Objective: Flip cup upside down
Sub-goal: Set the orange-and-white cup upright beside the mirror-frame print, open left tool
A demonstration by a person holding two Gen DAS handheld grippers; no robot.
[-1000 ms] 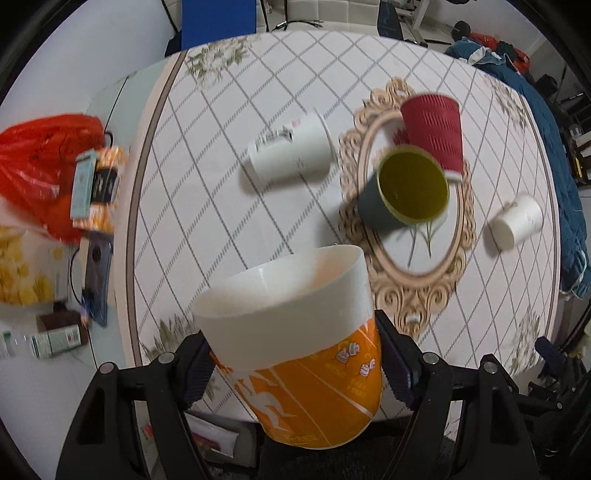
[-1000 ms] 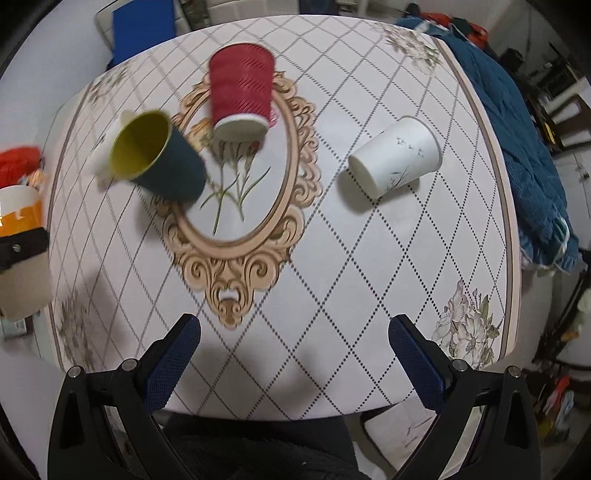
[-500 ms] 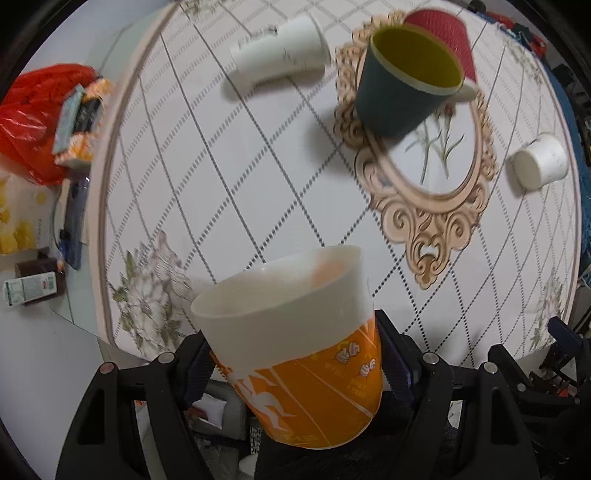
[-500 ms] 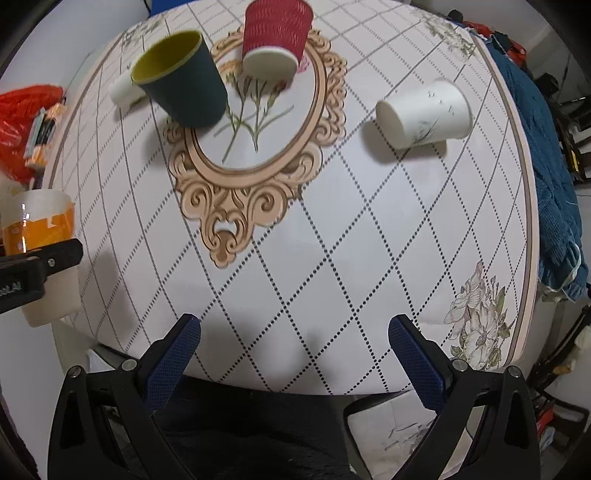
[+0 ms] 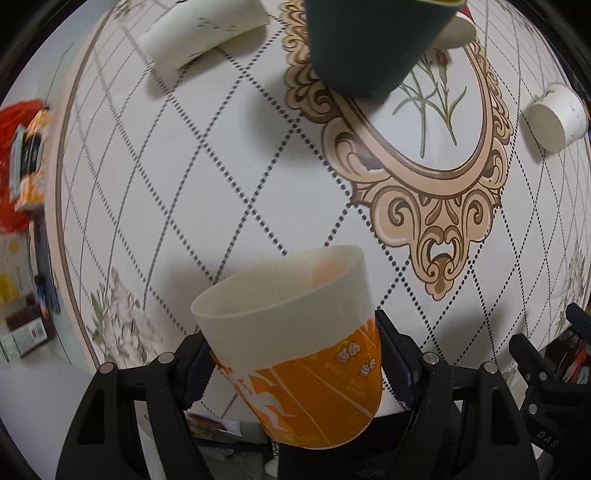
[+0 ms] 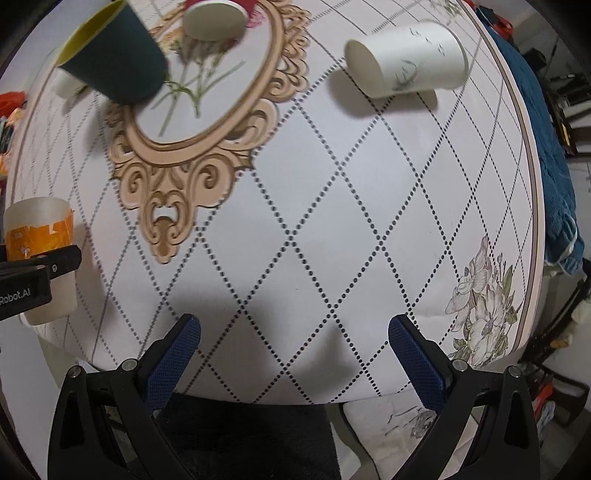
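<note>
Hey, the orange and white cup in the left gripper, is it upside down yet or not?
Upside down: the orange and white cup has its narrow orange base up and white rim down, clamped by the left gripper.

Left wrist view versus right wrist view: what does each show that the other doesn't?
Only the left wrist view shows the left hand-held gripper shut on the orange-and-white cup, and the other white cup lying on its side.

Only the right wrist view shows the open, empty right hand-held gripper and the blue cloth past the table edge.

Both show the held cup, the dark green cup, a white cup lying on its side, and the patterned table.
</note>
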